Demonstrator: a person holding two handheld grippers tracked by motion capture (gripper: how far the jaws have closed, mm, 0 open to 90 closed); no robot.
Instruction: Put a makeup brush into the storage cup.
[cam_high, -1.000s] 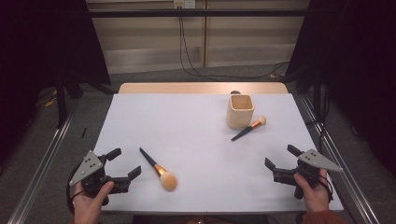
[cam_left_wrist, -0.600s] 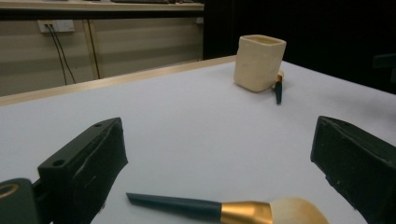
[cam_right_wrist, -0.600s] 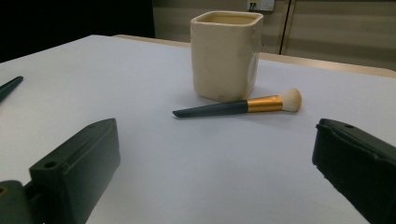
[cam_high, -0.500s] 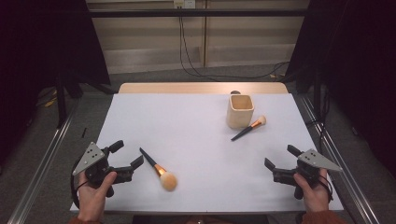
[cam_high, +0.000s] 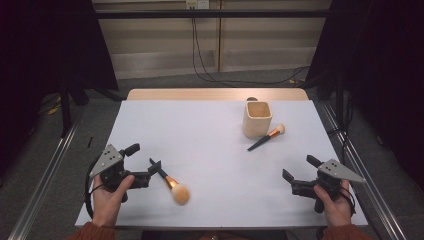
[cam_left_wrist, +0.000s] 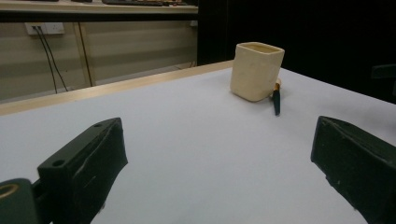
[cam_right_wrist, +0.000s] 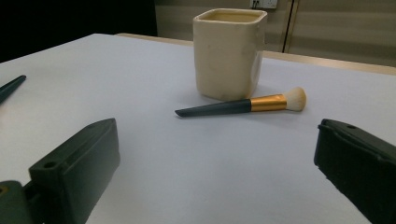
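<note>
Black, blocky and matte, the two jaws of the left gripper (cam_high: 144, 164) stand wide apart with nothing between them, low over the near left part of the white table sheet (cam_high: 210, 135). One jaw tip sits right at the dark tapered handle end of the large brush (cam_high: 169, 180); whether it touches cannot be told from the high view. That brush lies flat, well to the near left of the cup (cam_high: 257, 119), its handle running into a copper-coloured ferrule and ending in a round, fluffy tan head that points toward the person. A hand (cam_high: 107, 197) wraps the gripper's grip, and a grey three-cornered plate caps it.

The right gripper (cam_high: 301, 174) is held to the near right of the cup, its jaws likewise spread and empty, angled toward the cup.

Farther off, the small brush (cam_right_wrist: 243, 106) lies just in front of the cup and to its right in the high view, with a slim dark handle, a gold band and a pale soft tip. Its bristle end is close beside the cup's base.

The cup is cream, square-sided with rounded corners and a smooth, faintly uneven surface. It stands upright on the sheet, near the far edge where a pale wooden strip (cam_high: 200, 94) shows.
</note>
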